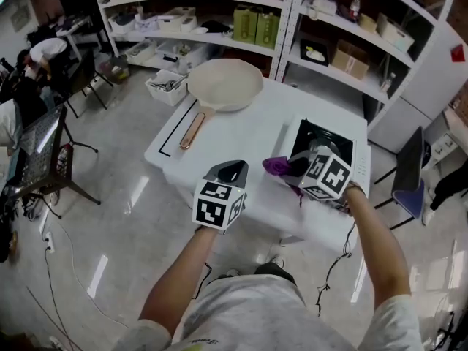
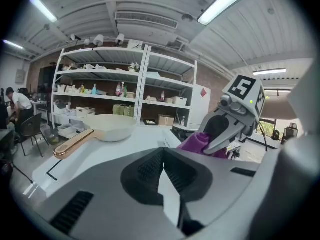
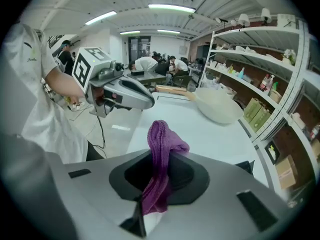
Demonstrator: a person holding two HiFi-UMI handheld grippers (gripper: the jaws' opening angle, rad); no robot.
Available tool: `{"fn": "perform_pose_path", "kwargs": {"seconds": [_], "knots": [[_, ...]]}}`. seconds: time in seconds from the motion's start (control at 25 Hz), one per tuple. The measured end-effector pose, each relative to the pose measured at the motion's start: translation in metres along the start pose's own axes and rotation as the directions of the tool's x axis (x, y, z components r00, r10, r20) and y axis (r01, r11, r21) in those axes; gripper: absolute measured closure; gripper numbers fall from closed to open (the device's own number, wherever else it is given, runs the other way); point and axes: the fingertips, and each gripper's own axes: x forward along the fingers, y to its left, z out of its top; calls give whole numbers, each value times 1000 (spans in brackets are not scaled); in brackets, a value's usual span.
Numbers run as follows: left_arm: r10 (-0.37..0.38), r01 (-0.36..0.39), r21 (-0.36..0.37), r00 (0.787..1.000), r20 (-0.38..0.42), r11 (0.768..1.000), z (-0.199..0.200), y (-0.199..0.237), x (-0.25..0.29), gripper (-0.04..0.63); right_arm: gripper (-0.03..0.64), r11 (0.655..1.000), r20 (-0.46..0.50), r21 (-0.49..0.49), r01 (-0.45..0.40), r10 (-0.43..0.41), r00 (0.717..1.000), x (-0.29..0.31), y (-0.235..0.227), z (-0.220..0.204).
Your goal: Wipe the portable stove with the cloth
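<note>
Head view: the left gripper (image 1: 232,168) hangs over the white table's (image 1: 248,141) near edge, jaws together on nothing. Beside it, the right gripper (image 1: 290,168) pinches a purple cloth (image 1: 276,166) at the portable stove's (image 1: 322,134) near left edge. A cream frying pan (image 1: 224,84) lies beyond.

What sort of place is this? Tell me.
Probably a lab or workshop: a white table holding a frying pan and portable stove, stocked storage shelves, people at desks.

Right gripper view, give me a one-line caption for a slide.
Right tool shut on the purple cloth above the white table, pan beyond.
</note>
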Motion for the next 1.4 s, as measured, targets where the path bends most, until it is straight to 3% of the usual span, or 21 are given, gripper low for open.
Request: {"fn": "perform_pose_path", "kwargs": {"seconds": [0.24, 0.48, 0.88, 1.4], "knots": [[-3, 3, -6, 1000, 3, 1000, 7, 6, -2, 592, 554, 997, 98, 50, -54, 49, 994, -11, -12, 42], [21, -21, -22, 1000, 5, 1000, 15, 12, 1, 592, 552, 982, 163, 84, -171, 156, 974, -5, -14, 67], [98, -98, -45, 995, 0, 994, 30, 16, 29, 592, 554, 969, 118, 11, -246, 243, 963, 13, -51, 51], [112, -112, -28, 994, -11, 993, 51, -2, 82, 592, 552, 965, 172, 29, -260, 251, 953, 12, -112, 31]]}}
